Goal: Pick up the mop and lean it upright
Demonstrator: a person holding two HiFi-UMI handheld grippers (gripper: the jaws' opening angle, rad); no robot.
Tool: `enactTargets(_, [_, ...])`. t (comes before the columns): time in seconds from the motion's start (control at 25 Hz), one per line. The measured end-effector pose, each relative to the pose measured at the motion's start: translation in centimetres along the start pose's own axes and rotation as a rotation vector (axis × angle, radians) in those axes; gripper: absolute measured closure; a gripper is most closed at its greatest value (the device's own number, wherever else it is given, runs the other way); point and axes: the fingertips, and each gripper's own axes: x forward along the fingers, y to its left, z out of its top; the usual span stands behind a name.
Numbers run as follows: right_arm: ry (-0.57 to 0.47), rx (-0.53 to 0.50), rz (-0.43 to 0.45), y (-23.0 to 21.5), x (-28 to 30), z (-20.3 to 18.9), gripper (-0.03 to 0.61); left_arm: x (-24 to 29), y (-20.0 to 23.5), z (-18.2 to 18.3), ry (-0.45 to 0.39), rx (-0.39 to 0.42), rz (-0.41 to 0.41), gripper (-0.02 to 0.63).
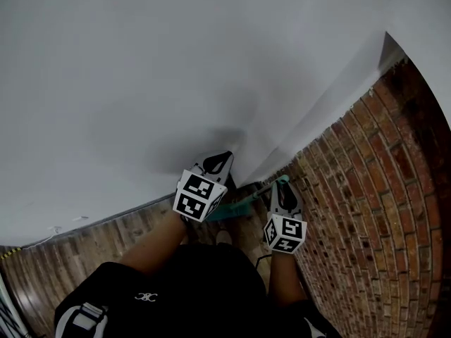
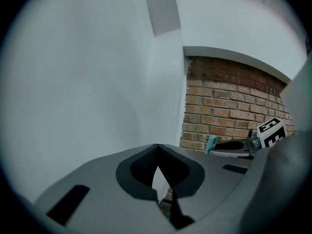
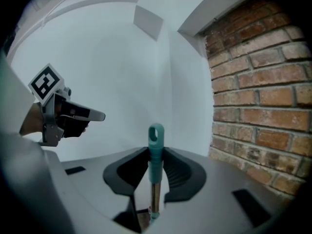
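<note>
Mop (image 3: 155, 143): report its position. (Checker speaking.)

Operator: The handle stands between the jaws of my right gripper (image 3: 156, 154). The teal grip, with its hanging loop, pokes out past the fingertips toward the far white wall (image 3: 122, 82). The metal shaft runs back toward me between the pads. In the head view the teal handle slants from that gripper down to the left and passes just beside my left gripper (image 1: 220, 162). I cannot tell whether the two touch. The mop's head is out of sight, so I cannot tell what it rests on.

Checker: State of each gripper.

Operator: Right gripper: pinching the teal grip, one pad on each side of it. Left gripper: jaws pressed together at the tips, with only a thin sliver of wall showing between them and nothing held. It points at the white wall and sits left of the right gripper, apart from it.

Checker: Surroundings.

Operator: Both grippers are near the corner where the white wall meets a brick wall (image 3: 263, 96) on the right. A flat rectangular plate (image 2: 163, 13) is fixed high on the white wall, left of that corner. My bare left forearm (image 1: 151, 248) reaches forward from a black top (image 1: 183, 287). A strip of floor (image 1: 106, 241) shows below the white wall at the near left.
</note>
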Motion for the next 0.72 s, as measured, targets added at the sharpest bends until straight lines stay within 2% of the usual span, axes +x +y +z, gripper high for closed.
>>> enactTargets(0.48, [-0.004, -0.024, 0.061, 1.4, 1.9, 0.5, 0.472, -0.6, 1.3, -0.2, 0.011, -0.009, 0.045, 0.623])
enactTargets(0.72, [-0.003, -0.035, 0.127, 3.2, 4.7, 1.1, 0.472, -1.9, 2.6, -0.3, -0.009, -0.002, 0.122, 0.623])
